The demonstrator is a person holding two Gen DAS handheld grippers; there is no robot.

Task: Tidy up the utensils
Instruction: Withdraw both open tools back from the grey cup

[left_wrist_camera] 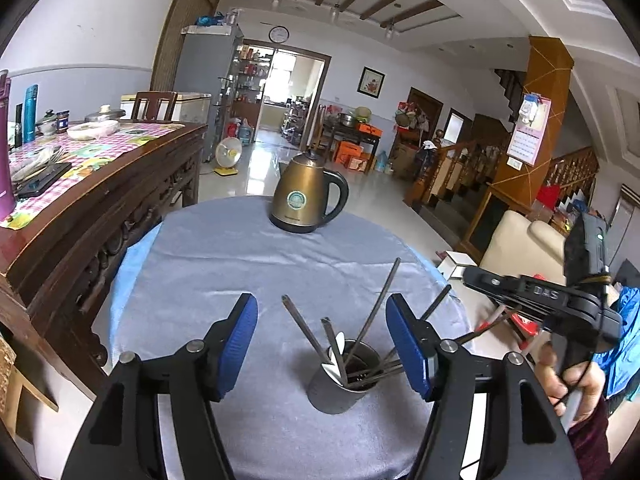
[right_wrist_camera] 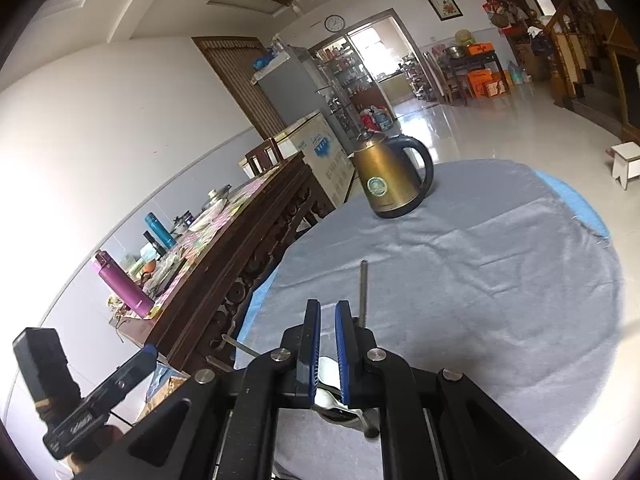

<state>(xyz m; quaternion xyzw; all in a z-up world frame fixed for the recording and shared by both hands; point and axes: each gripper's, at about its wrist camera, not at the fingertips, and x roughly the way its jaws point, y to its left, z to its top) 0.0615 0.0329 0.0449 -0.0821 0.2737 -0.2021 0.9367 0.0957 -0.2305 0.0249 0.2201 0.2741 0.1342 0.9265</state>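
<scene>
A metal utensil cup point(left_wrist_camera: 340, 388) stands on the grey tablecloth point(left_wrist_camera: 240, 264), holding several chopsticks point(left_wrist_camera: 376, 312) and a white spoon point(left_wrist_camera: 339, 354). My left gripper point(left_wrist_camera: 322, 344) is open, its blue pads on either side of the cup, a little above it. My right gripper point(right_wrist_camera: 328, 344) is nearly shut, its pads close on the white spoon point(right_wrist_camera: 326, 376) over the cup's rim point(right_wrist_camera: 340, 414). One chopstick point(right_wrist_camera: 363, 292) sticks up past the right gripper. The right gripper's body shows at the right of the left wrist view point(left_wrist_camera: 540, 300).
A bronze electric kettle point(left_wrist_camera: 306, 196) stands at the far side of the round table. A carved wooden sideboard point(left_wrist_camera: 100, 216) with bottles, bowls and a checked cloth runs along the left. A cream chair point(left_wrist_camera: 520, 244) and a small white stool point(right_wrist_camera: 626, 164) are off the table's right.
</scene>
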